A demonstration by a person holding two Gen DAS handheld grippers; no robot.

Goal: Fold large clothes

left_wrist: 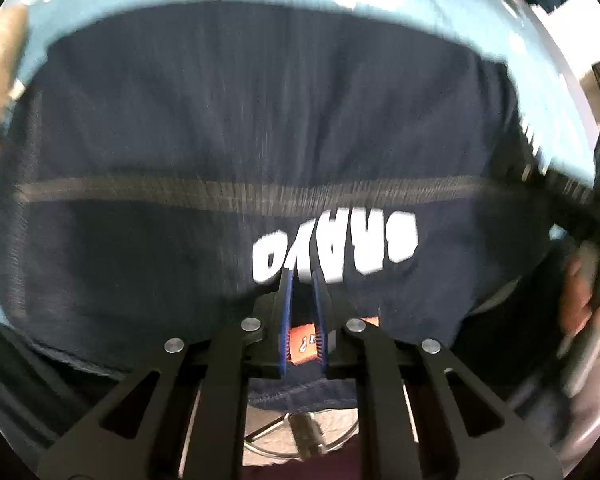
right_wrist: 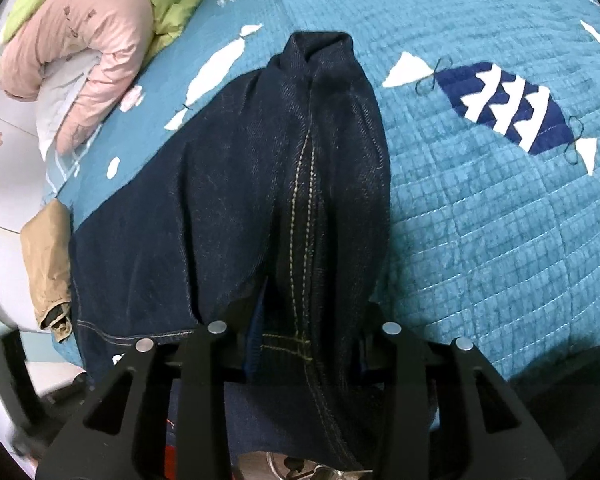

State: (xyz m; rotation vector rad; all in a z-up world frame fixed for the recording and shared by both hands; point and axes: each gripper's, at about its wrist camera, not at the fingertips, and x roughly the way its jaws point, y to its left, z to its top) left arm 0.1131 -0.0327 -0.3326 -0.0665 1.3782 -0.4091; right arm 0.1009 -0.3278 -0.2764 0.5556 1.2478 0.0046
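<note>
The dark jeans (right_wrist: 284, 184) are draped over the teal quilt (right_wrist: 500, 240), their hem seam bunched inside the right gripper (right_wrist: 300, 340), though whether it is pinched cannot be told. The left gripper (left_wrist: 303, 300) is nearly closed on an orange tag (left_wrist: 302, 344) (blurred view). Should the seam be slipping free, the fold could be lost.

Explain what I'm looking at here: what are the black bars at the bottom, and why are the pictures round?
There is no robot. A person holds a two-fingered grabbing tool in each hand, each carrying a wide-angle camera, hence the round pictures. The black bars are the tools' own frames. The left tool's view shows its blue fingers nearly together, pinching an orange label on a dark garment with white lettering. The right tool's view shows dark jeans draped between its fingers over a teal quilt with fish shapes. A pink and green duvet lies at the far left.
</note>
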